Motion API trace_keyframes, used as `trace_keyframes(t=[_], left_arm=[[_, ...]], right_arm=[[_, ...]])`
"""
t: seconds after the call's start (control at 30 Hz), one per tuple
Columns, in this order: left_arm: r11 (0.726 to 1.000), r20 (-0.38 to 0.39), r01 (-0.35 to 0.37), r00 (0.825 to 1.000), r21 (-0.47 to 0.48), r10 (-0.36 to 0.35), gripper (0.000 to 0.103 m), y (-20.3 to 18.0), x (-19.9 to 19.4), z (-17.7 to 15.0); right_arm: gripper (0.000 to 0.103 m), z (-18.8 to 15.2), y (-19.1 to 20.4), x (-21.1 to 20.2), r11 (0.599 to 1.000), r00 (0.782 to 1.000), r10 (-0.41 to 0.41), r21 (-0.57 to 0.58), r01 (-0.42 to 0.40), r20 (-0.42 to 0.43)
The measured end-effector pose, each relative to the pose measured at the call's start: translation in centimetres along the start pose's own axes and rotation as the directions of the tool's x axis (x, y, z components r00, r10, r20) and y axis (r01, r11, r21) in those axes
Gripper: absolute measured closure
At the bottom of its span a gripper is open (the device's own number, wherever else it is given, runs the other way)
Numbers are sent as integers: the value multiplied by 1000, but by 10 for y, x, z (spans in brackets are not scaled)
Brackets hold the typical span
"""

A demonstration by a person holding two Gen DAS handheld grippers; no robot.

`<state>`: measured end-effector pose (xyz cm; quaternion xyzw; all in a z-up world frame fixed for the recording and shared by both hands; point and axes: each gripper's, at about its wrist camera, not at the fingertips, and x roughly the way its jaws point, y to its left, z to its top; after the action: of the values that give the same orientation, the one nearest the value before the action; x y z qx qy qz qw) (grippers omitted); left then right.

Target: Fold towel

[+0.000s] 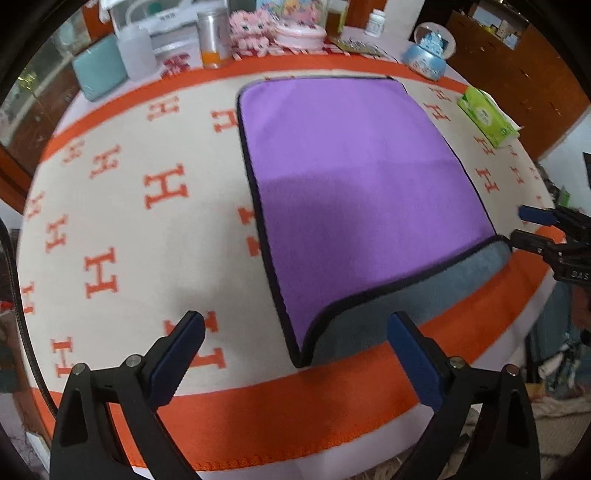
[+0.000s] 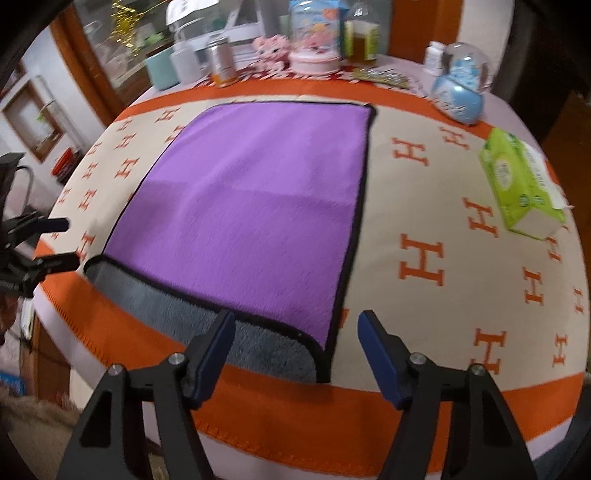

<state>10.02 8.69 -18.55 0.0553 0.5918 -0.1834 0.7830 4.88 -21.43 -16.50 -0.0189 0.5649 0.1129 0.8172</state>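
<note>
Two claws, seemingly spread, near towel (image 1: 354, 192) hem.

Purple towel (image 1: 354, 192), black-edged, folded flat, grey underside showing

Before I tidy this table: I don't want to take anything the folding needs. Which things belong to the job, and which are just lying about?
Belongs to the job:
- purple towel, grey underside showing
- left gripper, open
- right gripper, open

Just lying about:
- green tissue box
- blue snow globe
- pink plush toy
- teal container
- orange-banded can
</note>
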Motion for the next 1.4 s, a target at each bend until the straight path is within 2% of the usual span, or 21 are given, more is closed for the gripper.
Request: trace_keyframes(t=[0.17, 0.37, 0.43, 0.5, 0.57, 0.7, 0.8, 1.03, 1.1, 1.23, 1.4], left_arm=[[998, -24, 51, 998, 45, -50, 13, -2, 7, -1], [993, -38, 90, 995, 78, -88, 13, -4, 12, -1], [991, -43, 101, 994, 83, -98, 17, -3, 12, -3], [990, -51, 113, 993, 86, -109, 27, -2, 14, -3], [988, -56, 131, 990, 83, -127, 31, -1, 15, -3], [982, -49, 175, 984, 66, -172, 32, 4, 13, -2], [982, -45, 176, 984, 67, -173, 32, 5, 12, -3], [974, -81, 218, 974, 57, -213, 45, 8, 20, -4], [972, -94, 230, 970, 53, -225, 52, 8, 23, -5], [966, -108, 252, 963, 55, -245, 57, 5, 25, -6], [964, -120, 257, 961, 68, -248, 57, 2, 27, -6]], right_arm=[[43, -2, -6, 9, 998, 998, 53, -43, -54, -29], [52, -5, -17, 16, 990, 989, 136, -31, -138, -54], [55, -6, -20, 20, 989, 987, 146, -30, -148, -70], [60, -7, -23, 24, 986, 983, 164, -24, -167, -83], [63, -8, -25, 26, 983, 979, 182, -19, -184, -93], [70, -9, -29, 29, 979, 974, 201, -15, -204, -102], [77, -10, -32, 31, 974, 968, 225, 1, -226, -111], [77, -11, -34, 35, 972, 964, 236, 12, -237, -125], [77, -12, -34, 35, 971, 963, 238, 15, -238, -125], [81, -13, -35, 36, 970, 962, 241, 19, -241, -130], [86, -14, -36, 35, 969, 961, 248, 29, -246, -125]])
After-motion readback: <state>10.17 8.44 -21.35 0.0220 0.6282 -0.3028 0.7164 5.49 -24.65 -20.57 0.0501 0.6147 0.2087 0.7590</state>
